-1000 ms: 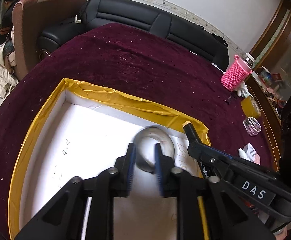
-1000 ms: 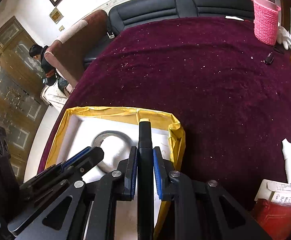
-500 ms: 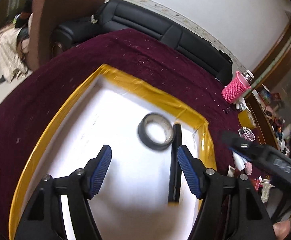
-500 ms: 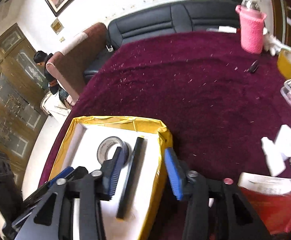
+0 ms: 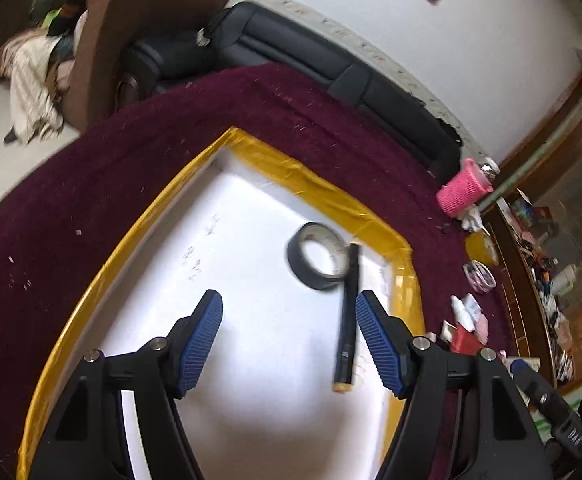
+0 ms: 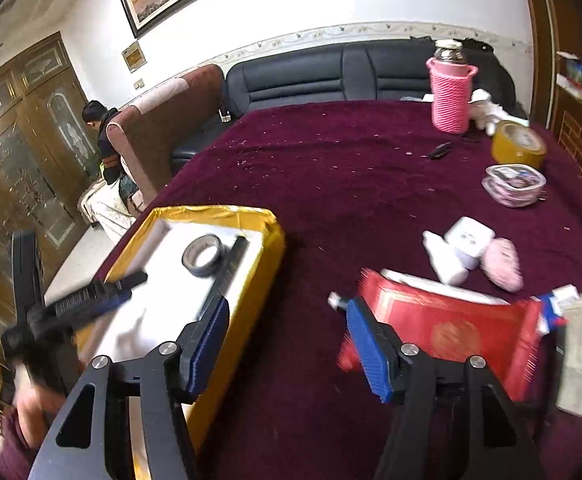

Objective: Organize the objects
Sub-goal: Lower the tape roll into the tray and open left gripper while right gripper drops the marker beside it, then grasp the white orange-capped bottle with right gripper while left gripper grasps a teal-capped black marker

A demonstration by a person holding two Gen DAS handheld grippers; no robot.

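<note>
A white tray with a yellow taped rim (image 5: 315,184) sits on the dark red cloth. In it lie a black tape roll (image 5: 311,278) and, touching its right side, a long black pen (image 5: 349,312). My left gripper (image 5: 289,300) hangs open above the tray floor, nearer than the roll, with nothing between its blue pads. My right gripper (image 6: 287,308) is over the tray's right rim (image 6: 267,248) and the cloth; its jaws are opening and hold nothing. From there the roll (image 6: 201,266) and pen (image 6: 231,264) lie ahead to the left.
A red box (image 6: 451,328) lies just right of the right gripper, with small white and pink items (image 6: 467,244) beyond it. Farther back stand a clear container (image 6: 515,184), a yellow tape roll (image 6: 519,144) and a pink knitted bottle (image 6: 451,96). A black sofa (image 6: 331,72) lines the wall.
Both grippers opened and pulled back. The left let go of the tape roll, the right let go of the pen; both lie in the tray. The right gripper swung rightward.
</note>
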